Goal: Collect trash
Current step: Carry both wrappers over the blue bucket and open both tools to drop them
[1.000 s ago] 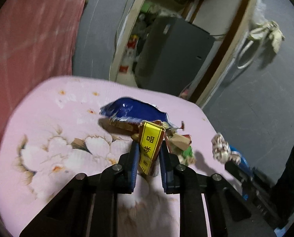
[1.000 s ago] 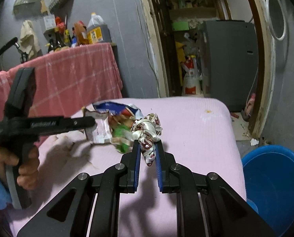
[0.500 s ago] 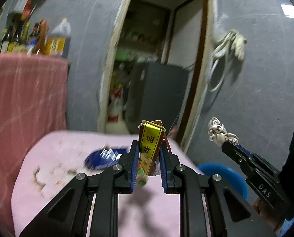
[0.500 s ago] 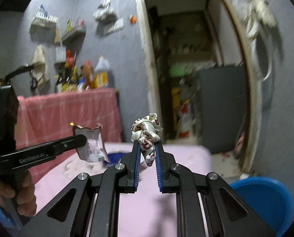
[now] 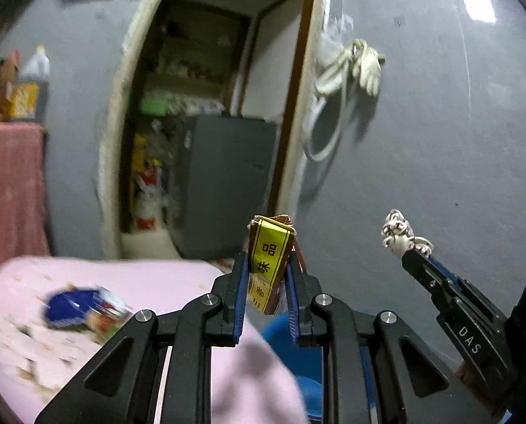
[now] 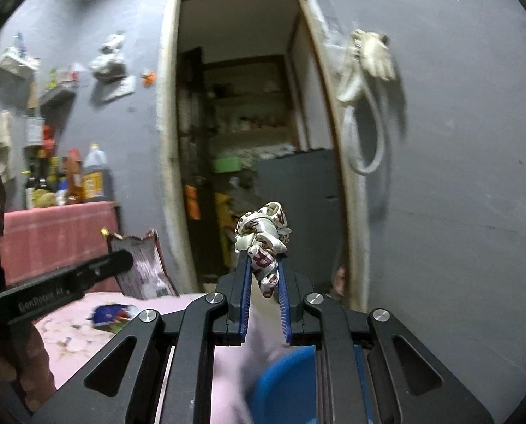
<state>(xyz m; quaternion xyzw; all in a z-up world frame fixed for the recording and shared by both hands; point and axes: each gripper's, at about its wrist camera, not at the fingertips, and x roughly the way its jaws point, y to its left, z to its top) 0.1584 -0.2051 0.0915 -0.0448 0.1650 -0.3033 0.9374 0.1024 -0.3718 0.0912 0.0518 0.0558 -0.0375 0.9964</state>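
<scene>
Two pieces of trash are held aloft, one in each pair of tongs. The left tongs (image 5: 266,275) pinch a brown snack packet (image 5: 270,265) with a yellow printed band, which stands upright between the blue pads and rises above their tips. The right tongs (image 6: 264,275) pinch a crumpled white wrapper (image 6: 263,238) with dark red lettering; its bunched top sits above the tips and a loose end hangs down between the fingers. In the left wrist view the right tongs (image 5: 409,247) appear to the right of the left pair, well apart, at about the same height. In the right wrist view the left tongs (image 6: 125,258) reach in from the left with the packet's pale printed back facing the camera.

Below and behind both pairs lies the counter (image 5: 150,275), covered in pink floral cloth. A blue wrapper (image 5: 74,305) and other blurred scraps remain on it, left of the left tongs. A blue bucket (image 6: 284,381) is partly visible beneath the right tongs, beside the counter's edge. Beyond the tongs a doorway (image 6: 241,106) opens in the grey wall, with a pale glove (image 6: 374,54) hanging to its right. Bottles (image 6: 69,180) stand at far left.
</scene>
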